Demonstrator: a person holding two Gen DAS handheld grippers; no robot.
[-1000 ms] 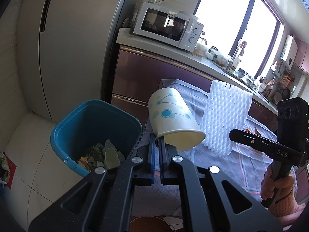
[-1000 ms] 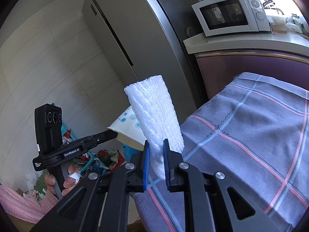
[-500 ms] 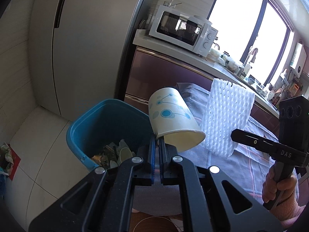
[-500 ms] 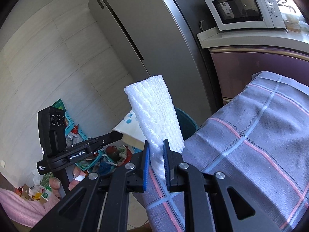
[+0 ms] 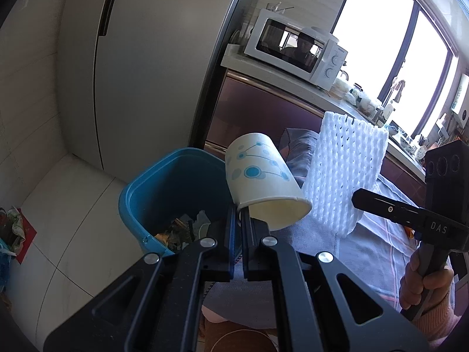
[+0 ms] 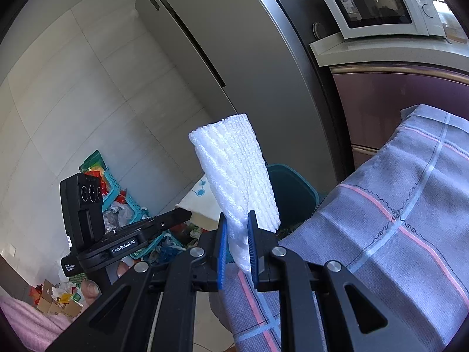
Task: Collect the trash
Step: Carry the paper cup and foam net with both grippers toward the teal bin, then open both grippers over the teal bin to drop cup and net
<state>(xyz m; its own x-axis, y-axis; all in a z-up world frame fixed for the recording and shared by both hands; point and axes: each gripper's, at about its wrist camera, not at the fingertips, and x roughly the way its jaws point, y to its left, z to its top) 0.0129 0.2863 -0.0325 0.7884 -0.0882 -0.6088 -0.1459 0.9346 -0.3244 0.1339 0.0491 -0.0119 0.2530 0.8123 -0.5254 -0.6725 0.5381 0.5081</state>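
Now, left gripper (image 5: 239, 223) with jaws pressed together on the rim of a paper cup (image 5: 262, 183): wall of the cup between the two blue pads, one pad outside and one inside the mouth. Cup tilted, white with blue dots and lines, bottom up and away, mouth toward the camera, body rising to the right of the jaws. Held just beside and above the near right edge of a blue trash bin (image 5: 164, 187) on the floor, scraps of waste visible at the bottom.

Right gripper (image 6: 237, 234) with jaws narrow, clamped on the lower end of a white foam net sleeve (image 6: 234, 170). Sleeve upright, slightly leaning left, most of it above the pads, a short end hanging below between them. Bin (image 6: 290, 193) partly hidden behind the sleeve; checked cloth (image 6: 404, 234) on the surface at the right.

Behind: grey fridge (image 5: 152, 58) and white microwave (image 5: 296, 47) on the kitchen surface.
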